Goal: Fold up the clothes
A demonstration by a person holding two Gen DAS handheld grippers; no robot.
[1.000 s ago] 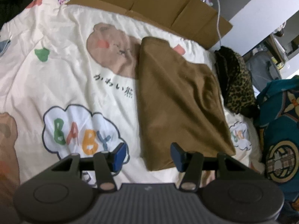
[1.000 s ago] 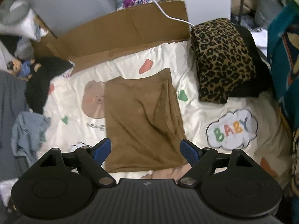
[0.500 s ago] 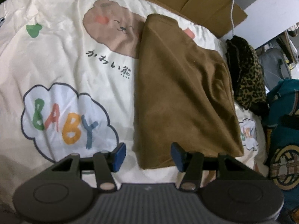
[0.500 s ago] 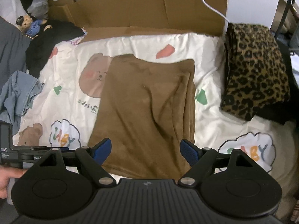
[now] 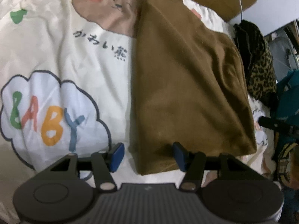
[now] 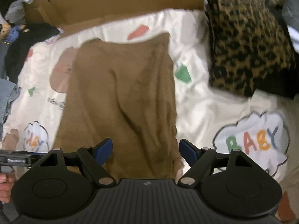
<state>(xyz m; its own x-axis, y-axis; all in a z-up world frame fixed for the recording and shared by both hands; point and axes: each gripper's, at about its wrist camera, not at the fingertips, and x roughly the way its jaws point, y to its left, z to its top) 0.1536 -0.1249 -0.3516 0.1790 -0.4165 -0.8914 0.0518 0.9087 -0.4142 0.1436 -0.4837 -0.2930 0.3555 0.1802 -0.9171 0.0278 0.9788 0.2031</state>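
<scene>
A: What is the cloth point(image 5: 188, 85) like, and where is it?

B: A brown, soft, fleecy piece, folded into a long rectangle. It lies flat on the quilt point(image 5: 61, 48), with shallow creases running along its length and a thick doubled edge at the near end.

A: And the quilt?

B: Smooth and cream, slightly shiny, printed with a bear point(image 5: 106, 5) just left of the cloth's far end, dark script below the bear, and a cloud point(image 5: 48, 112) reading "BABY" left of the cloth's near end. A second such cloud point(image 6: 256, 140) sits to the right of the cloth.

A: The left gripper point(image 5: 147, 155)?

B: Its blue-padded fingers are spread, holding nothing. The near left corner of the cloth lies between them; the right pad looks to be at the cloth's surface, though I cannot tell if it touches.

A: The right gripper point(image 6: 145, 149)?

B: Also spread wide and empty, its pads straddling the cloth's near right corner.

A: What lies further out?

B: Right of the cloth, a folded leopard-print pile point(image 6: 246, 44), plush, resting on something black. Beyond the cloth's far end, flat cardboard point(image 6: 119, 1). Left of the cloth, off the quilt, dark clothes and denim point(image 6: 7, 97).
</scene>
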